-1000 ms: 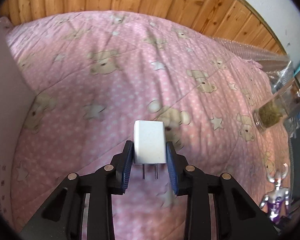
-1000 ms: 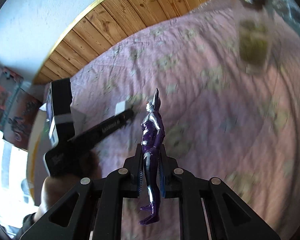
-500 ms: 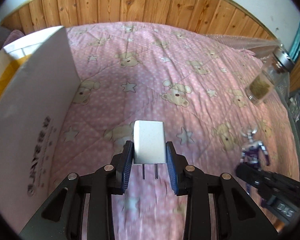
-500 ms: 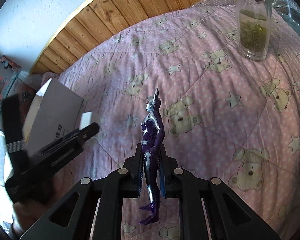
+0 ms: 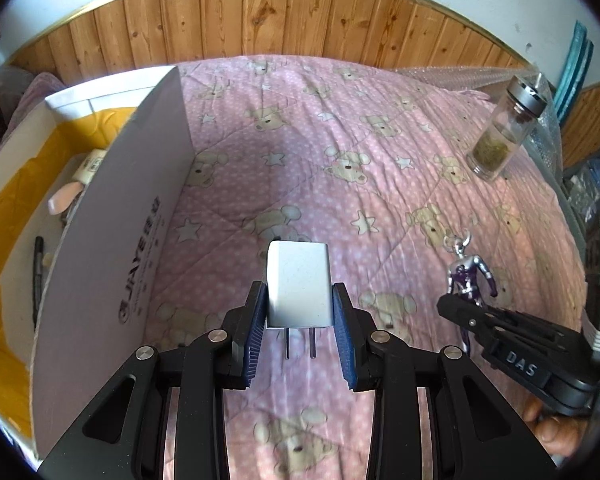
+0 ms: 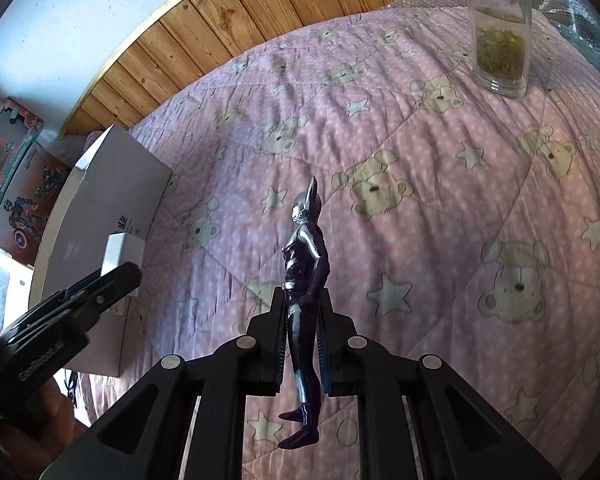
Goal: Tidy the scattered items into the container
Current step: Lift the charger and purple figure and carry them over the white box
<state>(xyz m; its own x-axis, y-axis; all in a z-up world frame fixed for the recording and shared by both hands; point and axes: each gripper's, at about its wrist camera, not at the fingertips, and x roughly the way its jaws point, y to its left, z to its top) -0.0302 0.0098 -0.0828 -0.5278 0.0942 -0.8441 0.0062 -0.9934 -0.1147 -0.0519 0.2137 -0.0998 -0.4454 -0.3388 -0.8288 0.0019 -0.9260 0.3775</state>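
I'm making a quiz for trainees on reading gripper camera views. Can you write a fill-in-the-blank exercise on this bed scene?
1. The left gripper is shut on a white ____ with two metal prongs.
2. The right gripper holds a purple and silver ____ by its legs.
3. The glass jar with a metal lid stands upright on the pink ____.
4. The white cardboard box is lined with ____ paper.

Missing words: charger plug; toy figure; quilt; yellow

left cam: sat close behind its fingers, faced down over the pink quilt (image 5: 300,128) twd wood wall
right cam: same angle, similarly close
shared: quilt, white box (image 5: 112,240), glass jar (image 6: 500,40)
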